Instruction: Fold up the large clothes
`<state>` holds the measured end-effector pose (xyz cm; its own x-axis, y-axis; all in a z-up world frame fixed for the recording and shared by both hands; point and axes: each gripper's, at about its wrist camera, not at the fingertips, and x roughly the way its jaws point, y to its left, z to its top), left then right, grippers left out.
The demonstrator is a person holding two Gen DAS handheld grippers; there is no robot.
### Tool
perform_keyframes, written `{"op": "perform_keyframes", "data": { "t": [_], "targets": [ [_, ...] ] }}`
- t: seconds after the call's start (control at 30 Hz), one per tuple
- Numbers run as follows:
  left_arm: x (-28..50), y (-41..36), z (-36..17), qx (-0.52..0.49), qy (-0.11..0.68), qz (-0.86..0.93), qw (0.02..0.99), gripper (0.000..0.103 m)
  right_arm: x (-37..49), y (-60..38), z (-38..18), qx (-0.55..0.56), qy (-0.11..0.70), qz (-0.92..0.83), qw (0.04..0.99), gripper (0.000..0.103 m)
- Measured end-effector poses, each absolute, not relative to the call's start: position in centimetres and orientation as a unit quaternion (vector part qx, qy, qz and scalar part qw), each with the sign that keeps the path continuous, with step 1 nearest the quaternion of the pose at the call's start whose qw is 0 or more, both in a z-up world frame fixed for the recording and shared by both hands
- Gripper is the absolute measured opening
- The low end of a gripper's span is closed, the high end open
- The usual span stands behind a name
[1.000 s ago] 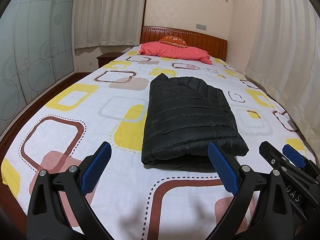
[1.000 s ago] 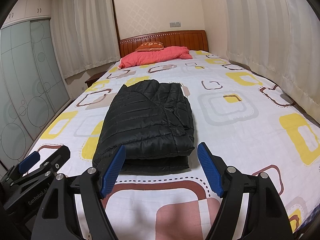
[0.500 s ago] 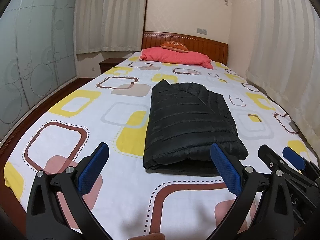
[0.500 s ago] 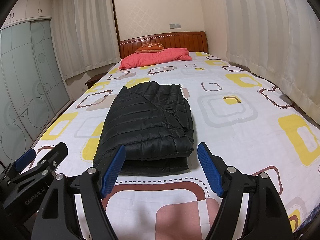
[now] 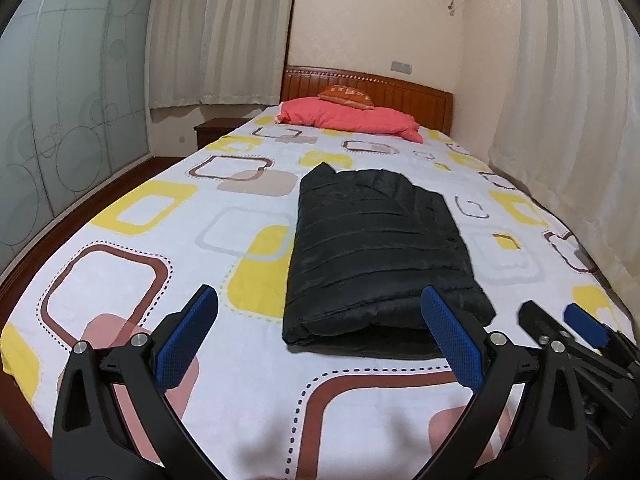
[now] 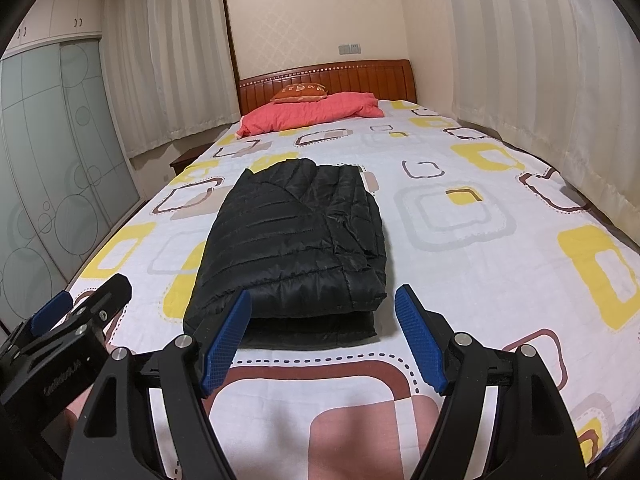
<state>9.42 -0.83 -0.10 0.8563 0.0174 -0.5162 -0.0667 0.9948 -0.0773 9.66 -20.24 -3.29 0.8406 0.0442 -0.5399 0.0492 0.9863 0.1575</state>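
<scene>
Left wrist view: the left gripper (image 5: pixel 318 334) hangs above the foot edge of the bed (image 5: pixel 120 280), its jaws spread wide with nothing between them. The black quilted jacket (image 5: pixel 372 248) lies folded into a thick rectangular bundle along the middle of the bed, its nearest folded edge just beyond the blue pads (image 5: pixel 184 340) and clear of them. The right gripper (image 6: pixel 322 340) also stands with its jaws wide and empty, aimed at the same near edge of the bundle.

Judging by the neat stacked layers, the folding looks finished or nearly so, and the step in hand is either a last tidy or a withdrawal. To do it well, any further touch should press the puffy layers down from the top rather than pinch a single one, because slippery padded fabric may slide and spring open. If another fold is wanted, both grippers should take the two near corners together and carry them evenly toward the headboard (image 5: pixel 400 96), keeping the side edges aligned.

As for writing, the orange cushion (image 6: pixel 300 91) on the pink pillow (image 6: pixel 308 114) carries lettering too small to read. In the right wrist view, the body of the left gripper shows pale printed letters, possibly a maker's name, but they cannot be read with confidence.
</scene>
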Motion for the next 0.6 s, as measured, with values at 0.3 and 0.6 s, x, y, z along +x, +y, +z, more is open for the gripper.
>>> {"op": "perform_keyframes", "data": {
  "t": [0.3,0.6],
  "targets": [
    [17.0,5.9,-6.2,-0.07,0.364,0.086,0.925,0.101,13.1,-26.5,-7.1,0.092,0.306,-0.06,0.946,0.086],
    [25.3,18.2,-11.5,-0.074,0.391,0.239,0.886,0.101,20.0,-41.4,-14.7,0.117,0.36,-0.192,0.905,0.086]
  ]
}}
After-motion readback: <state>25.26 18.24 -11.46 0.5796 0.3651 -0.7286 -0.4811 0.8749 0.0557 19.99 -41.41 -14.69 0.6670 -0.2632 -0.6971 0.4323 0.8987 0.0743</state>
